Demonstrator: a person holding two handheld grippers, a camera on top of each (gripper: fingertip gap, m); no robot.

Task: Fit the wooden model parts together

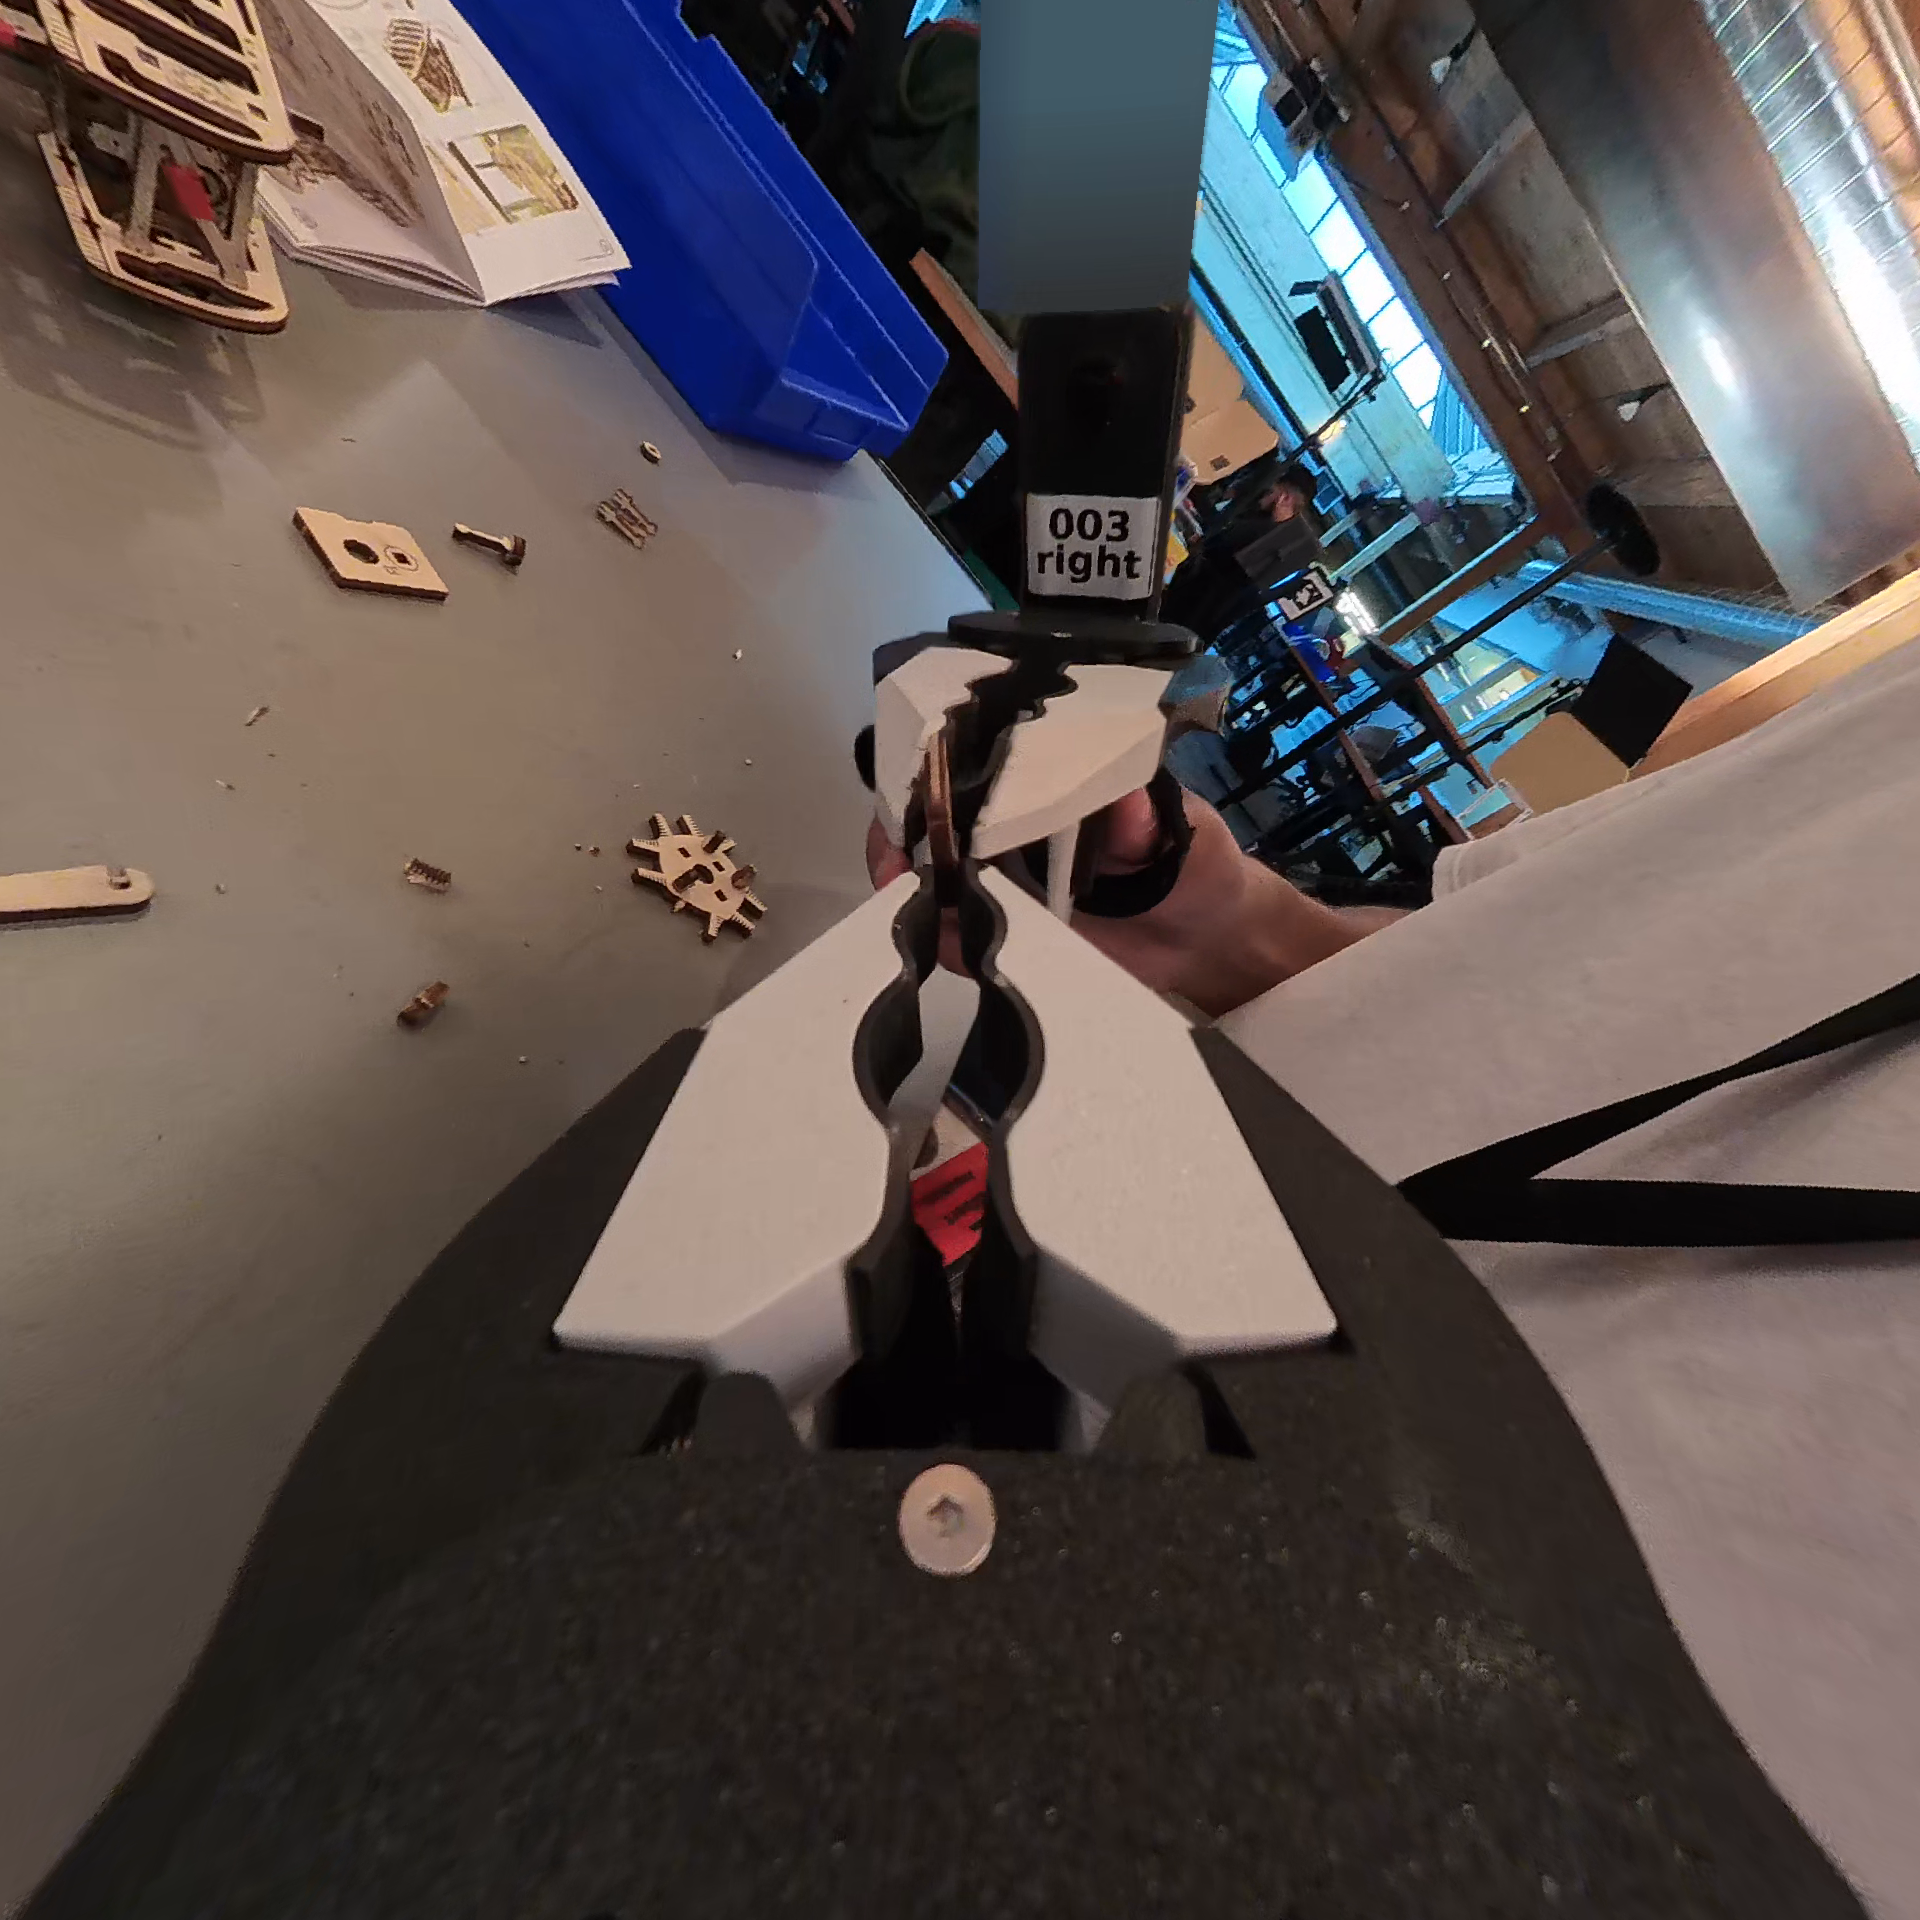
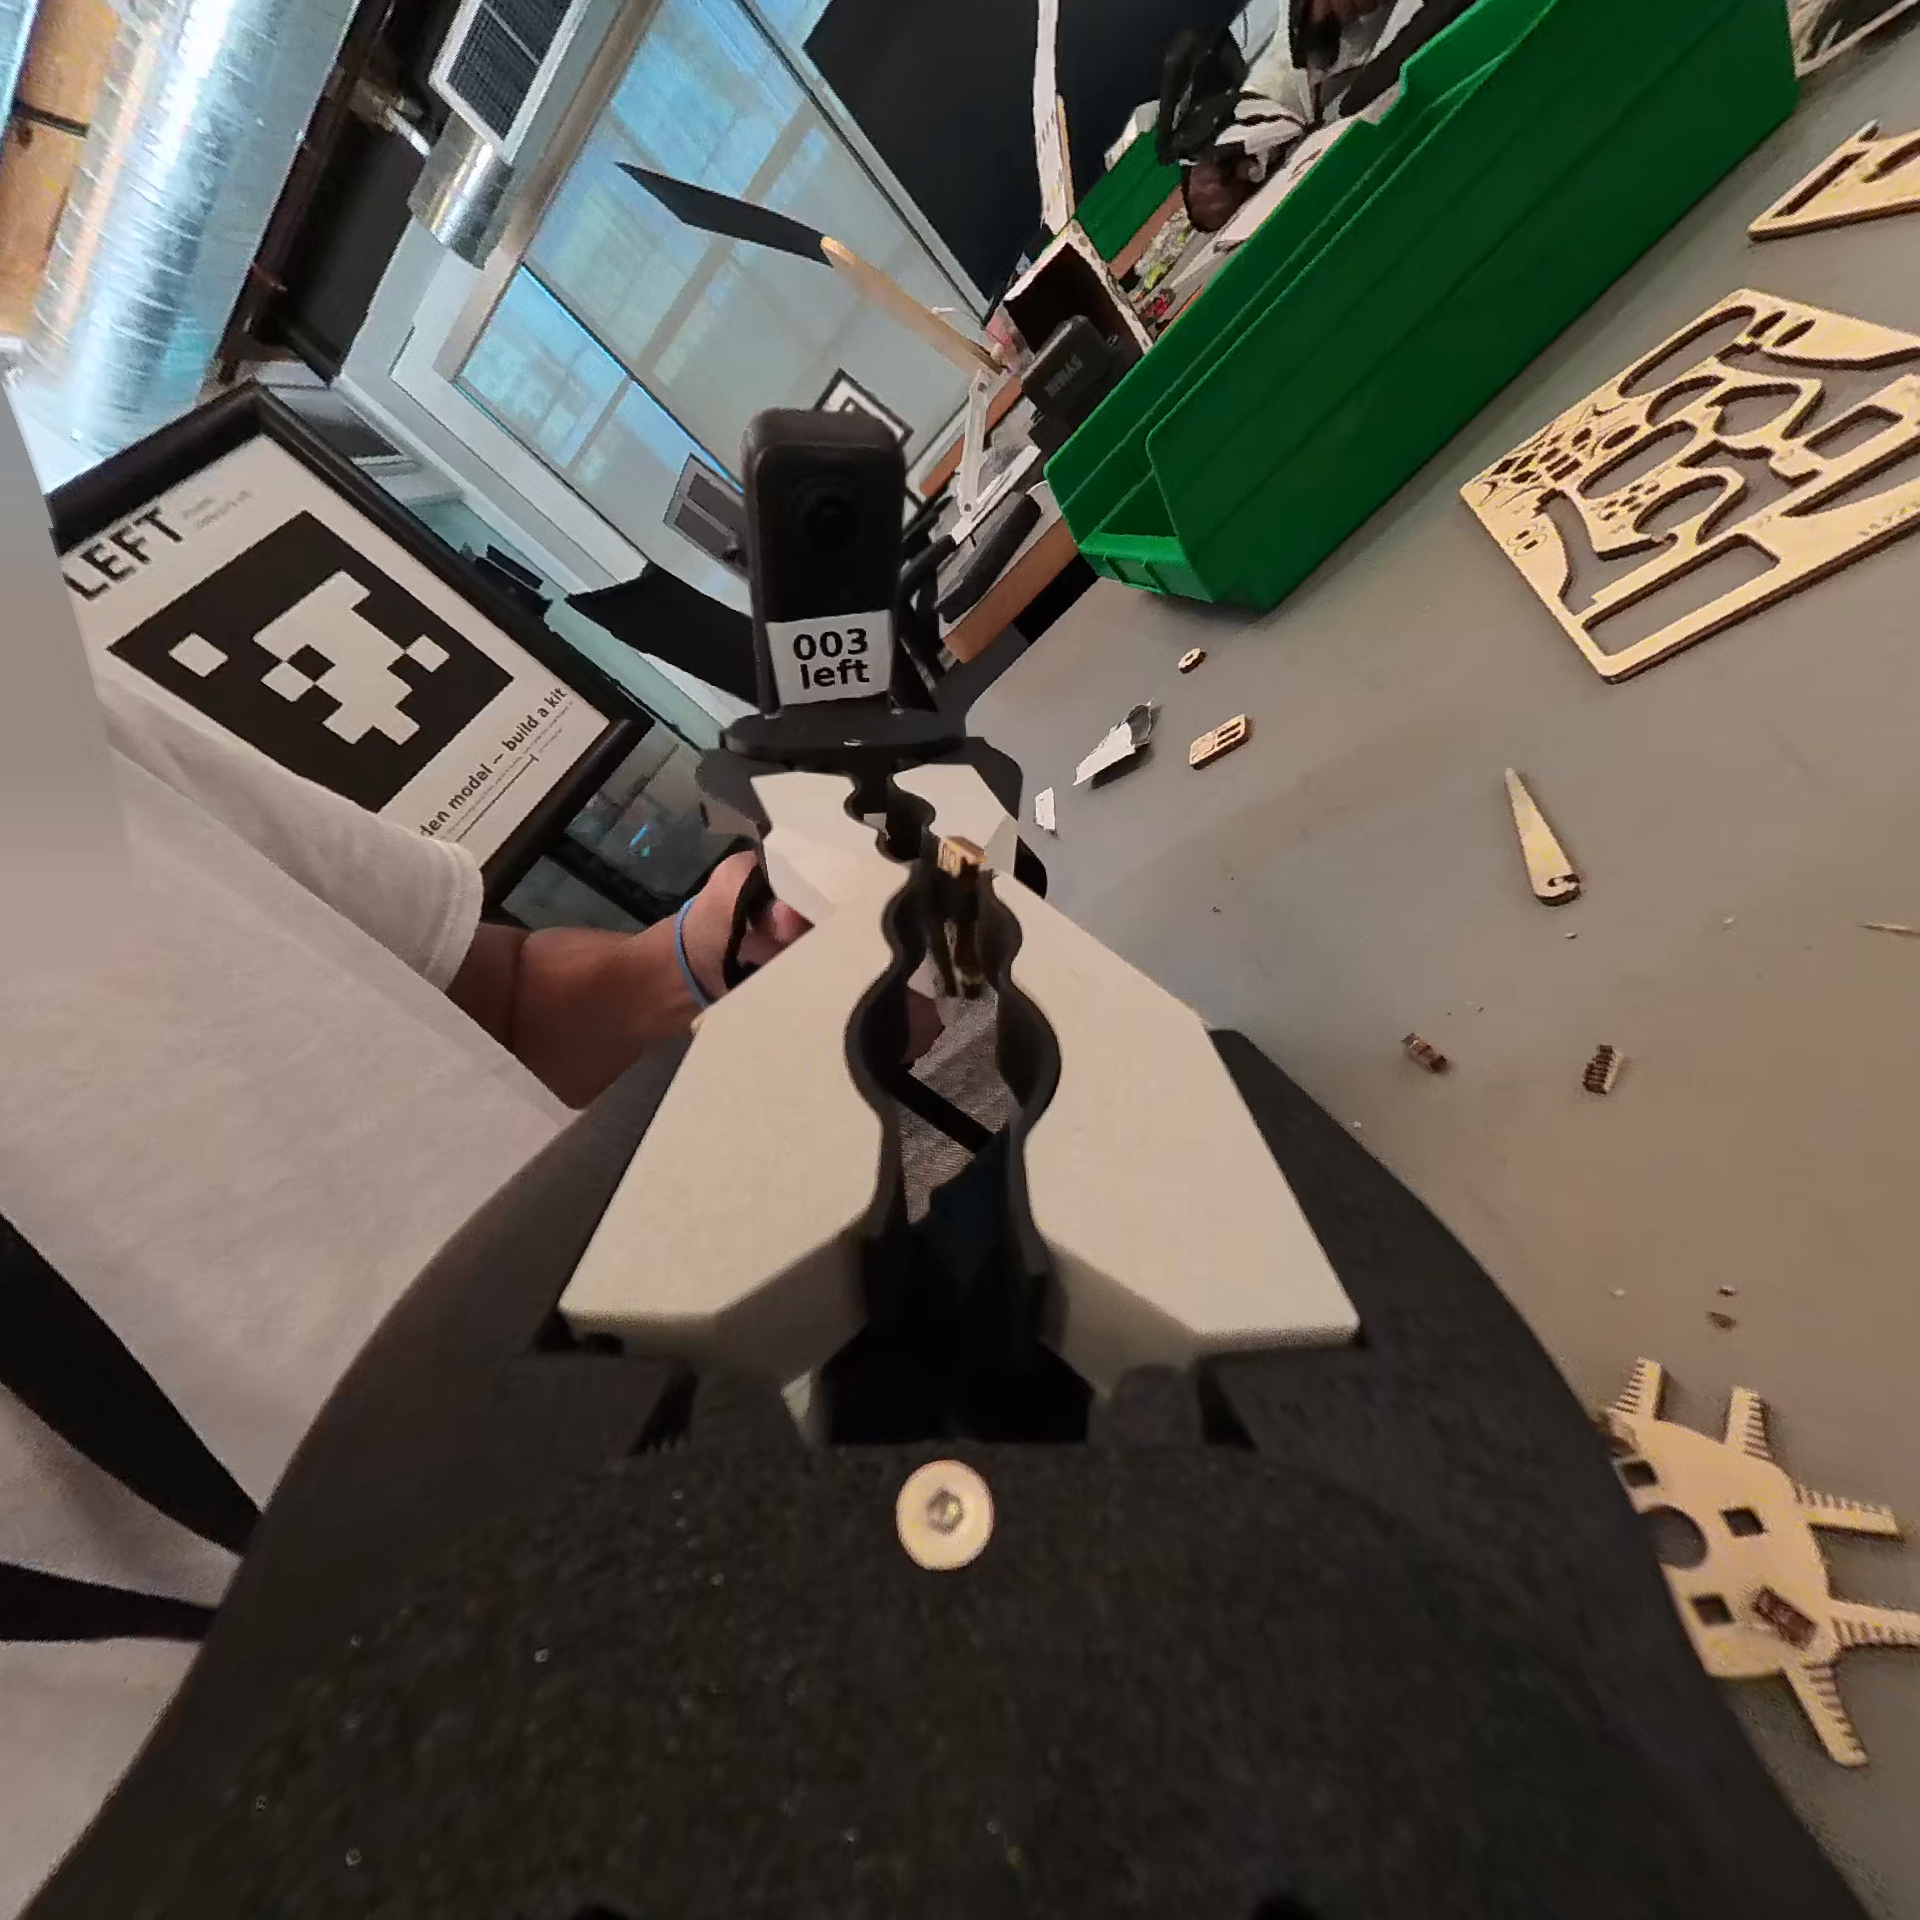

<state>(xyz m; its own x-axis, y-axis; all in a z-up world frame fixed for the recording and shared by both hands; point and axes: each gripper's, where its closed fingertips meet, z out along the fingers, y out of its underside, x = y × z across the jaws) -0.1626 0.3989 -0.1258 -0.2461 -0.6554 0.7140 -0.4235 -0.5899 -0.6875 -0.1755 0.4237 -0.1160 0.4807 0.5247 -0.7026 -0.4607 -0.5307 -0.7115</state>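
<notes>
Our left gripper (image 1: 951, 914) and right gripper (image 2: 951, 904) meet tip to tip above the grey table (image 1: 436, 727). The right one's jaws are pinched nearly closed on a small wooden model part (image 2: 956, 935). The left one's jaws are nearly together too; whether they grip anything we cannot tell. The part looks light, thin and brittle, so we would hold it by its flat faces, near the joint. Loose pieces, a toothed wooden gear piece (image 1: 696, 878) and a cut-out plywood sheet (image 2: 1704, 488), lie beside us, with bare table between. Farther off, a blue bin (image 1: 727, 260) and a green bin (image 2: 1403, 312) sit near the edge.
</notes>
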